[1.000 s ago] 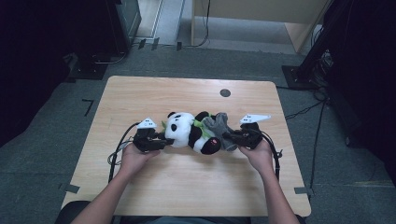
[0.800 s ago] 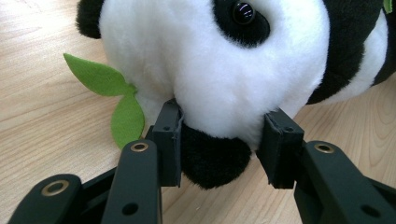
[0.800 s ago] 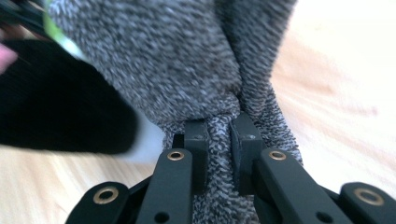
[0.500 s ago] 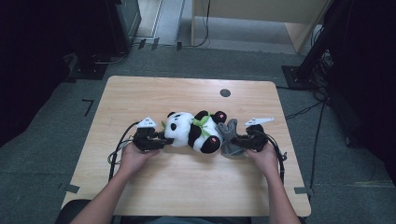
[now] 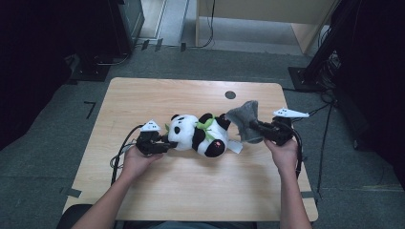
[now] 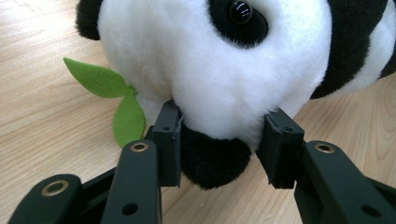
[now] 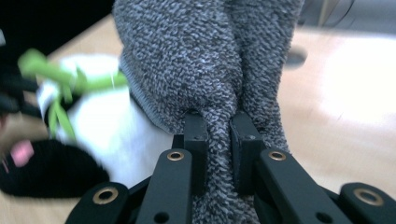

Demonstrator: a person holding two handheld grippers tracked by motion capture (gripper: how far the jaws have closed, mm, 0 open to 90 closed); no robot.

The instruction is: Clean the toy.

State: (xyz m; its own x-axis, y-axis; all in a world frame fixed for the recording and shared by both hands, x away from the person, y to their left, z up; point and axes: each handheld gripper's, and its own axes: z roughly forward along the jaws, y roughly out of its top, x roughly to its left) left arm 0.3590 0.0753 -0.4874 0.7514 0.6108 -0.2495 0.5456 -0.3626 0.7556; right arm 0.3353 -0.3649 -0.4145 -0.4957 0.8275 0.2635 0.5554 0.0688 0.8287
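One plush panda (image 5: 198, 135) clamped by left tool (image 5: 165, 144); one grey sock (image 5: 242, 121) clamped by right tool (image 5: 254, 125).

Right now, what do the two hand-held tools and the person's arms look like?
Both tools, left tool and right tool, are matte black, each topped by a pale three-cornered plate and trailing a black cable. Up close, the black jaw links carry brass-coloured pivot rings and blocky pads. The forearms are bare, with no sleeves visible.

Overhead view faces down; both close gripper views share the panda (image 5: 198, 134).
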